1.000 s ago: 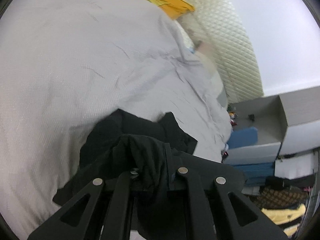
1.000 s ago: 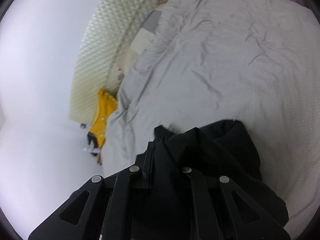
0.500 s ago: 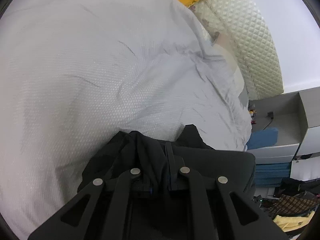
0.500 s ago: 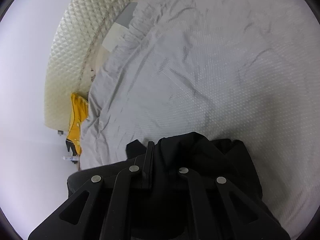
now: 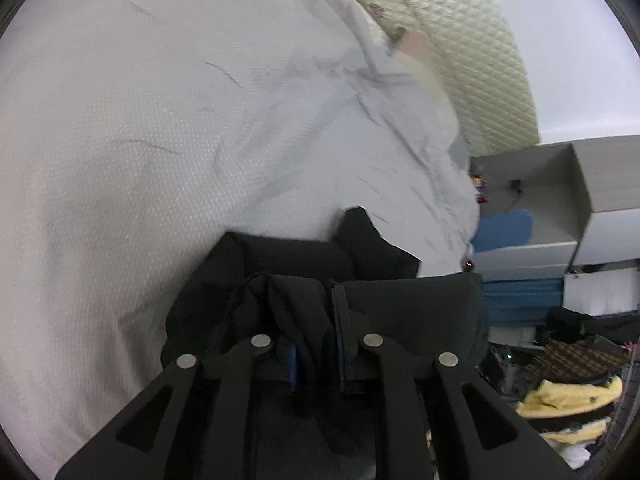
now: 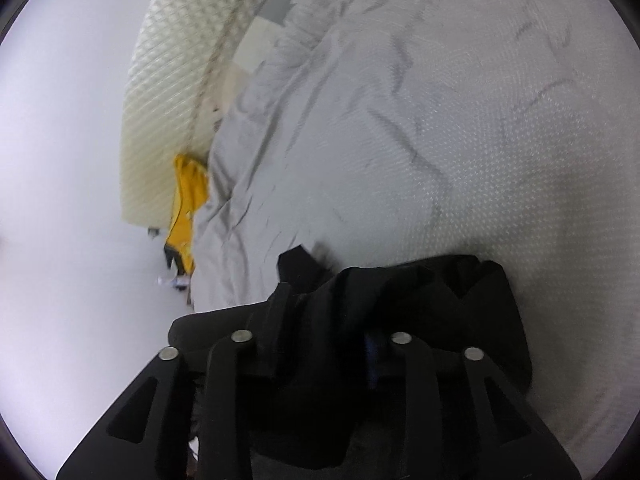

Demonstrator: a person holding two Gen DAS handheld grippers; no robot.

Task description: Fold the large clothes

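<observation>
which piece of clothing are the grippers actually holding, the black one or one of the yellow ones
The black garment: bunched between both grippers' fingers. The orange-yellow cloth lies by the headboard; the yellow-and-black garment lies beside the bed.

- One black fabric garment, bunched.
- Two black two-finger grippers: left, right.
- One grey textured bedspread.
- One cream quilted headboard.
- One yellow-orange cloth.
- One blue pad.

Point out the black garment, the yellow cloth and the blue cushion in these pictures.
black garment [image 5: 408, 304]: left wrist view, on its flat stretch right of the fingers.
yellow cloth [image 6: 188, 196]: right wrist view, on its middle.
blue cushion [image 5: 504, 230]: left wrist view, on its top face.
</observation>
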